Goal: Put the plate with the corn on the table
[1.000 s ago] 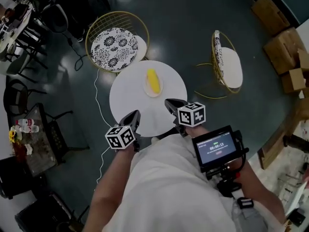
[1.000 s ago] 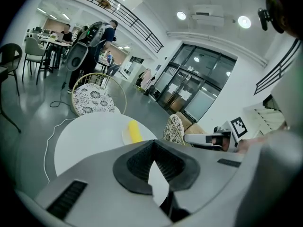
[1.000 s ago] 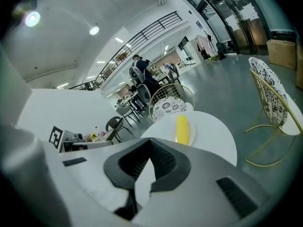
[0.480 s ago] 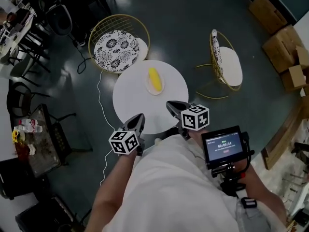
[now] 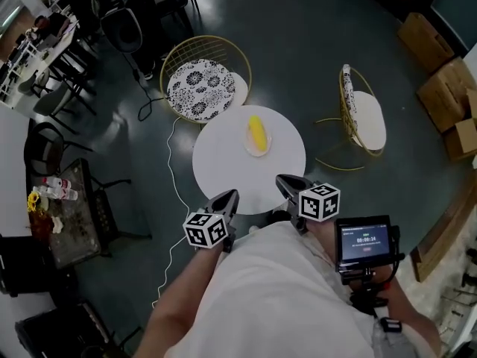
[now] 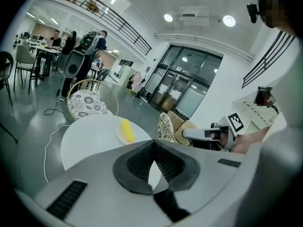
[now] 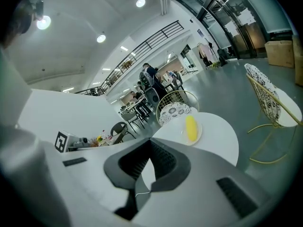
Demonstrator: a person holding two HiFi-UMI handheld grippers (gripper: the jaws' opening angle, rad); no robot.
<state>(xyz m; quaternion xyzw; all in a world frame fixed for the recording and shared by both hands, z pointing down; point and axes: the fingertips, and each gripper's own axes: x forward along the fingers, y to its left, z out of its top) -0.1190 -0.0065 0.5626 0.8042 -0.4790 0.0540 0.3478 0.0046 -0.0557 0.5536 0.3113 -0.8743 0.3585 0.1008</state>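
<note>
A yellow corn cob (image 5: 256, 131) lies on a small pale plate (image 5: 258, 147) on the far half of the round white table (image 5: 227, 171). My left gripper (image 5: 229, 195) and right gripper (image 5: 282, 179) hover at the table's near edge, well short of the plate. Both are shut with nothing between the jaws. In the left gripper view the corn (image 6: 126, 129) is on the table (image 6: 87, 137) beyond the left gripper (image 6: 152, 144). The right gripper view has the corn (image 7: 190, 127) and plate (image 7: 195, 136) ahead of the right gripper (image 7: 150, 142).
A gold wire chair with a patterned cushion (image 5: 200, 84) stands behind the table, and a second gold chair (image 5: 363, 116) is to the right. A white cable (image 5: 173, 200) runs over the floor on the left. A dark side table with bottles (image 5: 63, 207) is far left, cardboard boxes (image 5: 451, 80) far right.
The head view has shifted, so the table now sits further right and looks smaller. Both grippers stay shut and have drawn back slightly from the plate. The plate has not moved.
</note>
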